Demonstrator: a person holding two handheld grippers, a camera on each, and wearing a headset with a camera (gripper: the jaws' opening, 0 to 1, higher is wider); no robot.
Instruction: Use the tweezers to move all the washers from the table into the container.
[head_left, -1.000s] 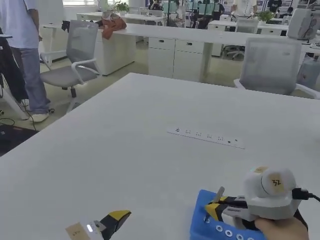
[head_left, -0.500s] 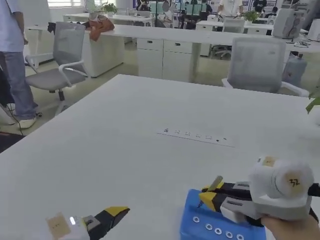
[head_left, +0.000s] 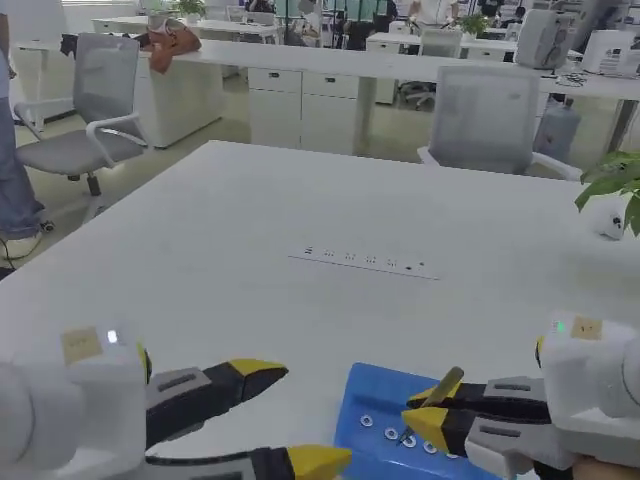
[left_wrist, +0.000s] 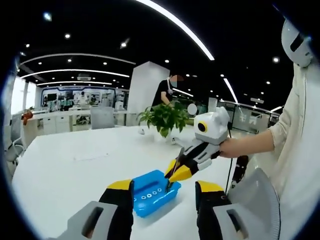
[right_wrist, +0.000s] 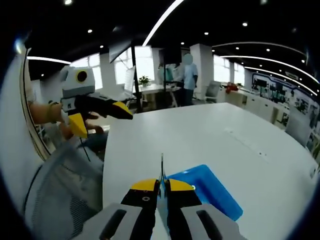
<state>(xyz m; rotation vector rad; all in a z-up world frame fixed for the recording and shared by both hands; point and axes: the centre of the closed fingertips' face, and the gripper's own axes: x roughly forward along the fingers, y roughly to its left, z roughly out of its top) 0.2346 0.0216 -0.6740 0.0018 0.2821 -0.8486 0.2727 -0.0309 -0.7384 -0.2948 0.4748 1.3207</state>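
White table (head_left: 250, 220) fills the front of a big office, and a line of sockets (head_left: 365, 262) sits on it beyond the blue container (head_left: 368, 388). The head camera looks lower than it did a moment ago, so much of the shift is just the camera. But the left gripper (head_left: 292, 416) now looks bigger and closer. It is just left of the container, and its jaws stand wide open with nothing in them. The right gripper (head_left: 420, 412) is over the right side of the container, and its jaws are squeezed tight on the tweezers (head_left: 446, 384). The tweezers' tip now points down into the container, right by the washers (head_left: 388, 433). Before, it hung a bit above the container. A row of small washers lies inside the container, and I see none on the table around it. So I think the job is close to done, or a washer is just being dropped in. I cannot tell if the tip holds one.
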